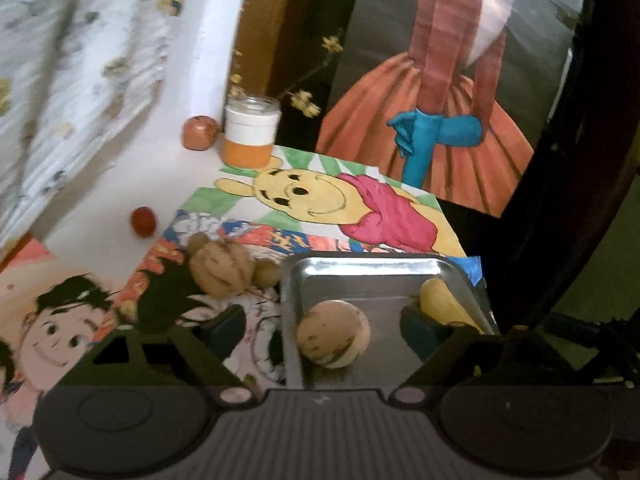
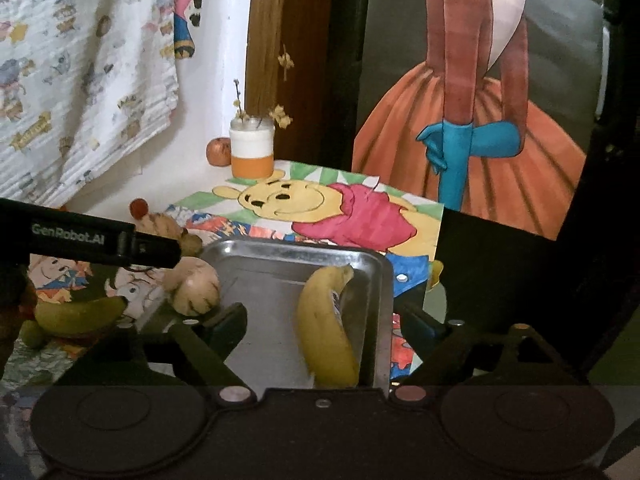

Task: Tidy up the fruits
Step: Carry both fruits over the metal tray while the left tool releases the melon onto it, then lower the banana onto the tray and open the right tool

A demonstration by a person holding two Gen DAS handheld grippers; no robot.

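A steel tray (image 1: 360, 270) (image 2: 280, 252) lies on cartoon drawings. In the left wrist view a round tan fruit (image 1: 333, 334) sits in the tray between the wide-open fingers of my left gripper (image 1: 324, 332), not pinched. A yellow banana (image 2: 326, 328) lies in the tray's right side; its end shows in the left wrist view (image 1: 440, 300). My right gripper (image 2: 324, 328) is open and straddles the banana without touching it. A ribbed tan melon (image 1: 221, 268) with small tan fruits lies left of the tray. A second banana (image 2: 78, 314) lies far left.
An orange-and-white jar (image 1: 250, 132) (image 2: 252, 150) with dried flowers stands at the back, a reddish apple (image 1: 200, 133) (image 2: 219, 151) beside it. A small red fruit (image 1: 143, 221) (image 2: 138, 207) lies on the white surface. A painted dress cut-out (image 2: 472, 120) leans behind. The table's right edge drops off.
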